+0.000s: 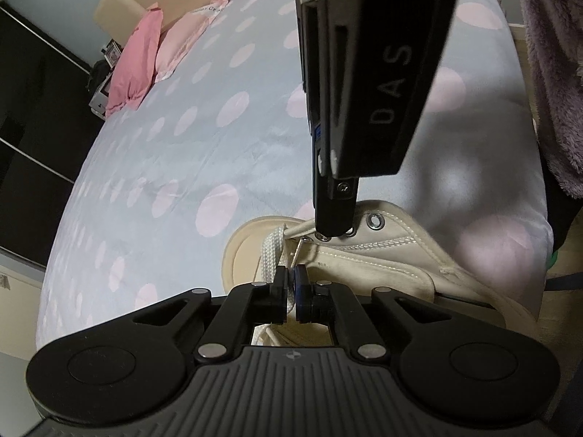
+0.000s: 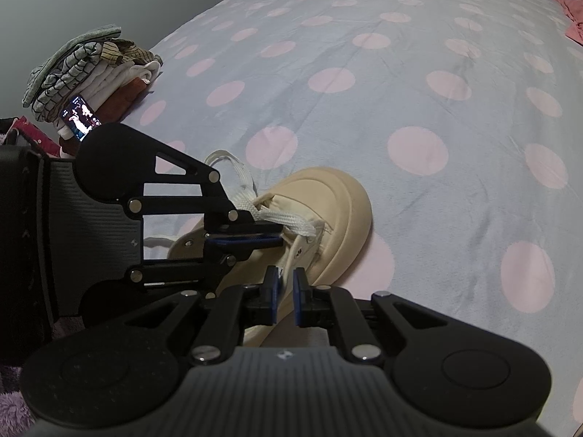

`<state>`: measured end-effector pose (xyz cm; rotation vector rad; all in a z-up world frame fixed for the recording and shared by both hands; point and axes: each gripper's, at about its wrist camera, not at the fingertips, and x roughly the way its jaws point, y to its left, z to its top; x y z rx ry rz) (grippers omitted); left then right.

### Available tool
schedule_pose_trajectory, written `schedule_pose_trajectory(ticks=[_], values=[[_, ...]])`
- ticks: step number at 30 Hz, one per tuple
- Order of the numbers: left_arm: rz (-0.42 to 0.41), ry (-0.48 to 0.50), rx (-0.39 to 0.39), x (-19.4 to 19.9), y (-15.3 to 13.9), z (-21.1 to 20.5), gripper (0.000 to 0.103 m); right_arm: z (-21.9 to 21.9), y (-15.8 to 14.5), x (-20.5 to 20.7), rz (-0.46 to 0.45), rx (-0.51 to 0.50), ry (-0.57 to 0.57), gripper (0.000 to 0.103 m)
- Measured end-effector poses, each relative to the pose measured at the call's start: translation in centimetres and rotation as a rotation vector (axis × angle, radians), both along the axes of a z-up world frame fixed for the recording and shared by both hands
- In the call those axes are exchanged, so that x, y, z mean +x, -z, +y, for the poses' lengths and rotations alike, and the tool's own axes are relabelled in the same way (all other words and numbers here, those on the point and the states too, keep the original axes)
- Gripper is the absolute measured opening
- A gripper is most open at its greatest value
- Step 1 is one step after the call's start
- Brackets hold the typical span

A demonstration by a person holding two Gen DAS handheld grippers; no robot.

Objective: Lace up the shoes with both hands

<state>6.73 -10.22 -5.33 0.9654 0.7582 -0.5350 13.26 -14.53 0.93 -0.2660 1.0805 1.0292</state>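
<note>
Two claws at work on a cream shoe on the bed.

The left claw [image 1: 291, 280] is clamped on the white lace [image 1: 271, 251] over the shoe's tongue. The right claw [image 2: 286, 284] stands slightly apart, nothing visibly held, its tip at the eyelets [image 1: 375, 221]. The cream shoe [image 2: 328, 196] lies on the dotted bedspread [image 2: 419, 91]. Folded clothes [image 2: 91, 69] and a lit phone [image 2: 81, 116] sit well apart from it.
</note>
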Motion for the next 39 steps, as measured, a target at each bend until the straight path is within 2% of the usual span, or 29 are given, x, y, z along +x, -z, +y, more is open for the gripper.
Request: schedule_pose_trajectory(ticks=[8,17,24,27,30,39], values=[[-0.008,0.047,-0.015,-1.2,-0.5,-0.3,0.002,0.1,0.0,0.0,0.005,-0.002,0.003,0.010],[-0.022,0.048,-0.031,-0.6,-0.4,-0.3,0.002,0.2,0.1,0.2,0.010,-0.001,0.000,0.010],[-0.035,0.062,-0.040,-0.4,-0.4,-0.3,0.002,-0.3,-0.8,0.0,-0.008,0.026,-0.027,0.015],[-0.041,0.069,-0.040,-0.4,-0.4,-0.3,0.002,-0.8,-1.7,0.2,-0.052,0.038,-0.033,0.015],[-0.041,0.072,-0.046,-0.3,-0.4,-0.3,0.002,-0.7,-1.9,0.0,-0.148,-0.014,-0.058,0.015],[-0.046,0.086,-0.049,-0.4,-0.4,-0.1,0.002,1.4,0.6,-2.7,-0.413,-0.169,-0.305,0.015]])
